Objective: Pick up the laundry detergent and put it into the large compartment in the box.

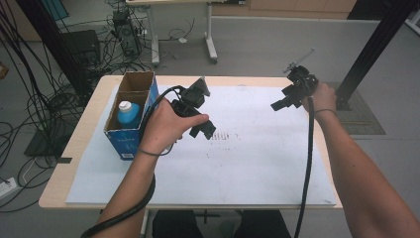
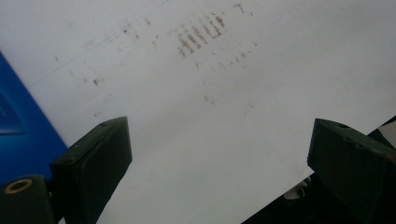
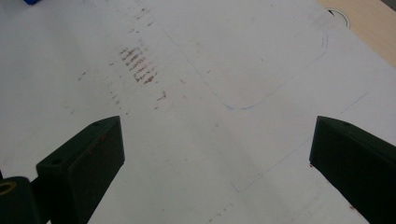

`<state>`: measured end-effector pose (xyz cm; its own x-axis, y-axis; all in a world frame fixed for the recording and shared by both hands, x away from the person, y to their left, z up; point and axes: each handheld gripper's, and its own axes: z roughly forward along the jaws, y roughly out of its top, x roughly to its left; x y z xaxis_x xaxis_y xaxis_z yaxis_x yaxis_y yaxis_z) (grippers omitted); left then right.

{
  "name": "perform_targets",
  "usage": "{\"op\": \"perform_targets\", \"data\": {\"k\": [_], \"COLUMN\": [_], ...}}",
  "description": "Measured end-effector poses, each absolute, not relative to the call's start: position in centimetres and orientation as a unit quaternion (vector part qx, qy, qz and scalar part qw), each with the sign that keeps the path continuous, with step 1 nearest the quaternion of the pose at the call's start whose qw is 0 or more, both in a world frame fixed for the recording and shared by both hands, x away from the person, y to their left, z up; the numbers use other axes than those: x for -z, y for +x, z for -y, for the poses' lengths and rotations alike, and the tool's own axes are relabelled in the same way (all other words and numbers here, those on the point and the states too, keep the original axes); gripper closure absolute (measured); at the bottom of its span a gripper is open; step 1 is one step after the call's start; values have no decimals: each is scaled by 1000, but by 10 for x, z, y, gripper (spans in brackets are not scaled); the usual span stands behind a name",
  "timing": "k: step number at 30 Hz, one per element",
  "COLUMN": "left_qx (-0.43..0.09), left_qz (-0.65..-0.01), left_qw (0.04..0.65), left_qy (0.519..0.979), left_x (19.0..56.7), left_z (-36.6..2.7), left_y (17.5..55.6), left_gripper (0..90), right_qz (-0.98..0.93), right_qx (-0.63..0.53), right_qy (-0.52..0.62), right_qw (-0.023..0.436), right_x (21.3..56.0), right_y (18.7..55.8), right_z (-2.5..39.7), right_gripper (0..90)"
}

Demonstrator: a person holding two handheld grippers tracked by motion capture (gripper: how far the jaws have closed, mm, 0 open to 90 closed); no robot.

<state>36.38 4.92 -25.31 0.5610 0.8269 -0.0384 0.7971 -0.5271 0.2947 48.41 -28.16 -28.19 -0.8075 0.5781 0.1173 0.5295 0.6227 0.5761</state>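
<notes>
Bottle [image 1: 130, 113] with a white cap stands in the near compartment of the box [image 1: 130, 140], left of centre in the high view; the far compartment of that blue-and-brown box shows only bare cardboard. We hold the left gripper [image 1: 207, 130] just right of the box, above the white sheet [image 1: 257, 168], its jaws pointing toward the middle of the frame. In the left gripper view its two black jaws stand wide apart with nothing between them, the sheet and a patch of brown smudges [image 2: 198, 35] beyond, and a blue wall of the box [image 2: 21, 126] at the left edge. Our left hand [image 1: 163, 126] wraps the gripper's body, close to the box but apart from the bottle. The right gripper [image 1: 280, 104] hangs at the upper right of the high view, over the far right part of the sheet, well apart from the box. Its jaws too are spread wide and hold nothing in the right gripper view, where we see the sheet [image 3: 210, 154], the same smudges [image 3: 137, 65], a faint pen outline [image 3: 261, 88], and bare table [image 3: 364, 28] at the upper right corner.
</notes>
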Motion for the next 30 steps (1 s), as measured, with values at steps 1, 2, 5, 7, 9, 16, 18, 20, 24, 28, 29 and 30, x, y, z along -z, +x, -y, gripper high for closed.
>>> {"op": "perform_targets", "data": {"k": [1,2,5,7,9,16,18,20,24,28,29,30], "left_qx": [-51,-49,-45,-41,-36,-26,-27,-26,-25,-24,-24,-24], "left_qz": [-464,-463,-463,-463,-463,-459,-459,-460,-459,-459,-459,-459], "left_qw": [139,139,133,128,129,126,128,129,127,129,128,129], "left_qy": [874,874,875,876,876,879,879,878,879,879,879,879], "left_x": [256,259,268,275,281,290,290,291,292,293,292,292], "left_z": [-48,-47,-44,-43,-42,-38,-38,-38,-38,-37,-37,-37], "left_y": [364,363,363,362,362,360,359,359,358,358,358,358], "left_gripper": [68,68,69,75,75,76,77,76,76,77,76,76], "right_qz": [-899,-900,-899,-900,-900,-900,-900,-900,-900,-900,-899,-899], "right_qx": [-307,-306,-307,-307,-307,-307,-307,-306,-307,-307,-308,-308], "right_qy": [309,309,310,308,308,308,308,308,307,307,308,308], "right_qw": [39,39,38,39,38,39,38,39,40,39,39,38], "right_x": [282,282,282,282,282,282,282,282,282,282,282,282], "right_y": [484,484,484,483,483,483,483,482,482,482,482,482], "right_z": [282,282,282,281,281,280,280,280,279,280,280,280], "right_gripper": [29,29,29,29,30,29,29,29,30,29,29,29]}}
